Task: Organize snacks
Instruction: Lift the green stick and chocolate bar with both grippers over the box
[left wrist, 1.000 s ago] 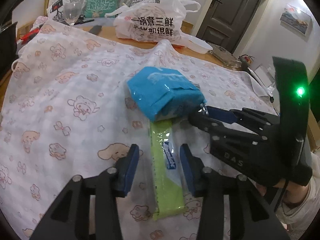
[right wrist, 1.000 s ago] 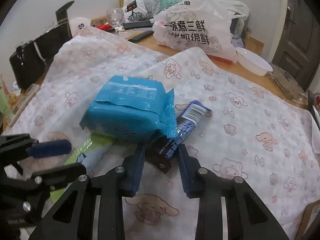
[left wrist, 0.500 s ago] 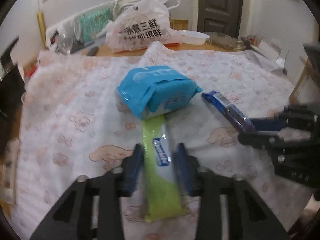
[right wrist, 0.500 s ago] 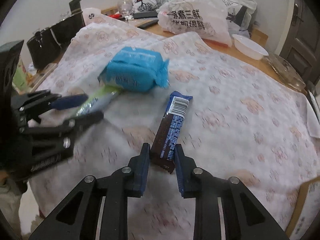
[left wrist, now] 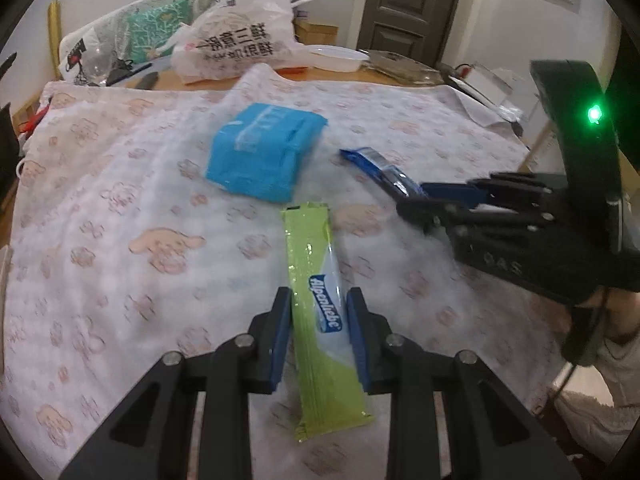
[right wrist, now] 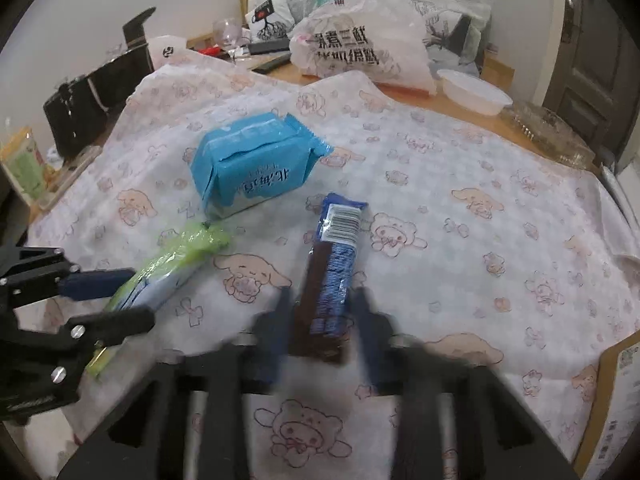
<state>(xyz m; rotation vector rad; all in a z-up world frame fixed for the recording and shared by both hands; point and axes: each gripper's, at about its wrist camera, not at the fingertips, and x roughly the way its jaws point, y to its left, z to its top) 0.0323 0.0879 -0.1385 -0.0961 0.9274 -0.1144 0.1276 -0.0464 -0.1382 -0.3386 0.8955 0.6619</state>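
Observation:
A long green candy pack (left wrist: 308,240) lies on the cartoon-print cloth, and my left gripper (left wrist: 319,295) is shut on its middle, both pads pressing its sides. My right gripper (right wrist: 322,296) is closing tight on the near end of a dark blue snack bar (right wrist: 340,232), its pads against the wrapper. A bright blue square pack (right wrist: 252,168) rests on the cloth beyond both, apart from them. From the left wrist view the right gripper (left wrist: 408,198) shows at the right, holding the blue bar (left wrist: 372,162). The left gripper (right wrist: 140,296) appears at the left edge on the green pack (right wrist: 180,252).
A white printed plastic bag (left wrist: 236,44), a white bowl (right wrist: 474,96) and a wine glass (left wrist: 98,66) stand at the far edge of the table. A black appliance (right wrist: 92,100) sits far left. A cardboard box (right wrist: 624,400) borders the right edge.
Both grippers closed on their snacks. The green pack and the blue bar came out from under the blue square pack, which now lies alone beyond them.

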